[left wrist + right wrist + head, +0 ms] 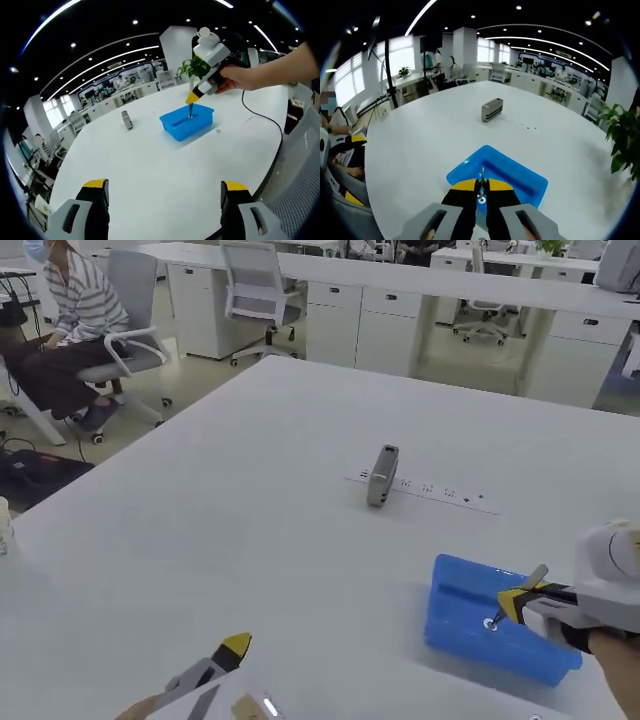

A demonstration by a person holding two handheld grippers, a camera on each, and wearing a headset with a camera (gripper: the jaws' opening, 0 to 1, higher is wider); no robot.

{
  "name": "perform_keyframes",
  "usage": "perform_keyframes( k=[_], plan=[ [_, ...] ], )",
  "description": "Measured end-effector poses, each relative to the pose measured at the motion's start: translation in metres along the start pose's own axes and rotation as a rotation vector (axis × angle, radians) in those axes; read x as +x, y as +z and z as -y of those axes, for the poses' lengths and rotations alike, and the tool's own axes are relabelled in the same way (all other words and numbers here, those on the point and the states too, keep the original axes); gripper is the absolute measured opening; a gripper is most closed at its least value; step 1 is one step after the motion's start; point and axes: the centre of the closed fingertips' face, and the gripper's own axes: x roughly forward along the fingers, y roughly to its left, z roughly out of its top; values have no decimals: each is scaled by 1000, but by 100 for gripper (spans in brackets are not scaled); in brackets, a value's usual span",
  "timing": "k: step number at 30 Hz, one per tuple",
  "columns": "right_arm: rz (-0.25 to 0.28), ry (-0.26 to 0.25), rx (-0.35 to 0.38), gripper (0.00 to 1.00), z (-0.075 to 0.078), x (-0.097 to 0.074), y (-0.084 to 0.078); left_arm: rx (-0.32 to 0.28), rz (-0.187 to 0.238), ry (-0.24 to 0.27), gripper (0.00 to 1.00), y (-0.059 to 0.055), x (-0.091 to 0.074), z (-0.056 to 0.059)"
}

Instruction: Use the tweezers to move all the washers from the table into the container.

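White table [250,520] holds the blue box [520,177]. Right gripper [481,186] squeezes the tweezers [481,175], with a washer [490,623] at the tip, over the box. Left gripper [165,185] jaws are wide apart. A shaky hand could drop the washer outside.

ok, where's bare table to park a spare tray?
Free: the wide table stretch left of the grey box, down to the open left gripper; also the far strip behind the box. Crowded: right side, where the small parts row, the blue container and the right gripper holding tweezers sit close.
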Motion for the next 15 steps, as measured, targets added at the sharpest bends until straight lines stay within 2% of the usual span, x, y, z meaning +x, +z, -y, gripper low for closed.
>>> perform_keyframes(
  k=[15],
  plan=[
    [-80, 5, 43, 2, 4, 30, -28, -3, -24, -2, 94, -5, 2, 0]
  ],
)
